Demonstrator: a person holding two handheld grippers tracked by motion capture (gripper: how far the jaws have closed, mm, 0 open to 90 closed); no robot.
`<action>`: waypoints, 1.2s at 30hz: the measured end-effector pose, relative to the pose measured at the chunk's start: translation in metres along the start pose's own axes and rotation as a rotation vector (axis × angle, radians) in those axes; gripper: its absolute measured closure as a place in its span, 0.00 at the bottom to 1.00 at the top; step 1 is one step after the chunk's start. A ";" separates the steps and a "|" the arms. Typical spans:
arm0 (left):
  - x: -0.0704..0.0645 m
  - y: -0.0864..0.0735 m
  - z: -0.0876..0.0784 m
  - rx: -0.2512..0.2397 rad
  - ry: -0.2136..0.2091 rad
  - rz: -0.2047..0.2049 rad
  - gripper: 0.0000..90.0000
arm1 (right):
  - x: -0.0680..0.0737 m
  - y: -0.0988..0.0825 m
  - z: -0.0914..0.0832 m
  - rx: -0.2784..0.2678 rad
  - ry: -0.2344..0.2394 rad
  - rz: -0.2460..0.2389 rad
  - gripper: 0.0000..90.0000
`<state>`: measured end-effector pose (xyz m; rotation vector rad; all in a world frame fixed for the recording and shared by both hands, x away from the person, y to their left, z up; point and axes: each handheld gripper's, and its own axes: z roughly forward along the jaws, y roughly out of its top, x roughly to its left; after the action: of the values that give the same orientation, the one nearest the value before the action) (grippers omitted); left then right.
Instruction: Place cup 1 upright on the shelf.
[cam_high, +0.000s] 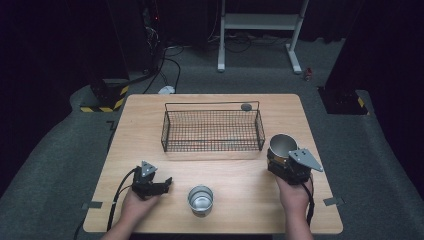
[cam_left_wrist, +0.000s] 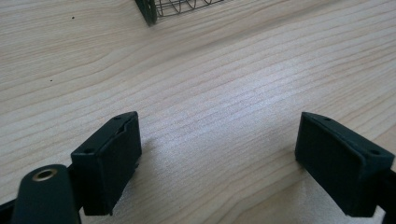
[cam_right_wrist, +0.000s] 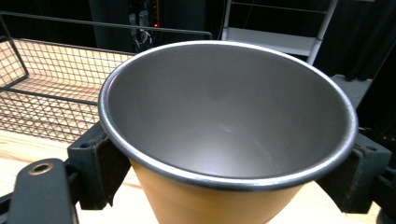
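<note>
Two metal cups: one (cam_high: 200, 199) stands near the table's front edge at the middle, the other (cam_high: 282, 145) is at the right, by the basket's near right corner. One wire basket (cam_high: 212, 131) sits at the far middle. One small dark round thing (cam_high: 246, 106) lies behind it. Two grippers, left (cam_high: 162, 183) and right (cam_high: 281, 162). One table (cam_high: 240, 175).

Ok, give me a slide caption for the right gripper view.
Right gripper clamping a steel cup by its sides, with the wire basket behind on the table.
</note>
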<state>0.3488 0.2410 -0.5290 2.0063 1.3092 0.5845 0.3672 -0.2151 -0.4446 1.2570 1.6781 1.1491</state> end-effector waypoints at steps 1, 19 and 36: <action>0.000 0.000 0.000 0.000 0.000 0.000 0.17 | 0.001 0.001 0.000 0.001 0.004 0.003 0.16; 0.000 0.000 0.000 0.000 -0.001 -0.002 0.16 | 0.031 0.023 0.000 -0.034 0.068 -0.012 0.16; -0.001 0.000 0.000 -0.001 -0.002 -0.005 0.17 | 0.057 0.056 0.013 -0.061 0.106 -0.038 0.16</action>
<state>0.3479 0.2404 -0.5290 2.0014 1.3121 0.5807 0.3823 -0.1498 -0.3982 1.1395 1.7232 1.2538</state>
